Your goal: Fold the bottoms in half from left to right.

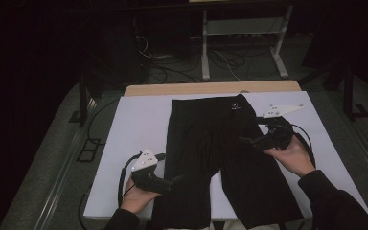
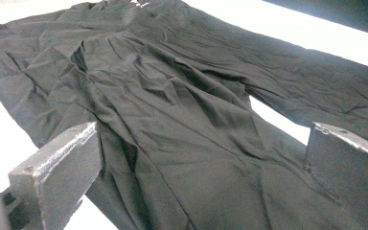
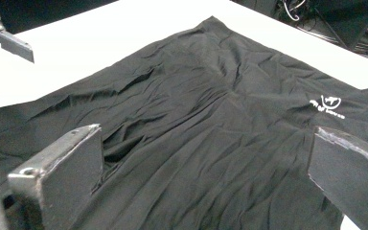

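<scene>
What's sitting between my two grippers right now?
In the high view, the black shorts lie spread flat between the left gripper and the right gripper; nothing else on that stretch. Both grippers are open over the cloth.

I see plain black shorts (image 1: pixel 211 158) with a small white logo (image 3: pixel 327 106) on a white table (image 1: pixel 134 124) edged in tan wood.
</scene>
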The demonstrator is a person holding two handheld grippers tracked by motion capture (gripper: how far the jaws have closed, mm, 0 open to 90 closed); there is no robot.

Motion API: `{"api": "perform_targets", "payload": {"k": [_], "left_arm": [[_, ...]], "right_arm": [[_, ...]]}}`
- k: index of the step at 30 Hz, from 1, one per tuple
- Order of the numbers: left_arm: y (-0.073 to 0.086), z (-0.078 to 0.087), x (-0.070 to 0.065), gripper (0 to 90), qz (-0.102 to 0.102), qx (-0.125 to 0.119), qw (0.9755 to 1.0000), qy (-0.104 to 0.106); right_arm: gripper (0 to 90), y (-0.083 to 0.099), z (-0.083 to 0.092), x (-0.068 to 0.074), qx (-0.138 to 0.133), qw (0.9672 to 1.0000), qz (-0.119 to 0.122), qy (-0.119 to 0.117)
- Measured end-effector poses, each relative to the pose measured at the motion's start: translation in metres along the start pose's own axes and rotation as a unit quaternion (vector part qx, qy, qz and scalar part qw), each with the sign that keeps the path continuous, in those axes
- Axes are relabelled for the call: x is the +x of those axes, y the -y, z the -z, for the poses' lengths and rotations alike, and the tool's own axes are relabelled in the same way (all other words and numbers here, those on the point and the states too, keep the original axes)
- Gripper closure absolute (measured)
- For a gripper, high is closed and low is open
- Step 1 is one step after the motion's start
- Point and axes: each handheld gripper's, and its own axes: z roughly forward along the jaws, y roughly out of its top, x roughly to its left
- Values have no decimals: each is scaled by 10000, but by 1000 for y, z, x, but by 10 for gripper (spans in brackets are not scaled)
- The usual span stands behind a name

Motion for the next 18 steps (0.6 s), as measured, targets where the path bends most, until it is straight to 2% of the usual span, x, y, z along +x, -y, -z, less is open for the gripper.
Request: {"api": "perform_targets", "payload": {"k": [18], "left_arm": [[0, 0, 0, 0, -12, -11, 10000, 24]], "right_arm": [[0, -27, -28, -17, 95, 9999, -104, 84]]}}
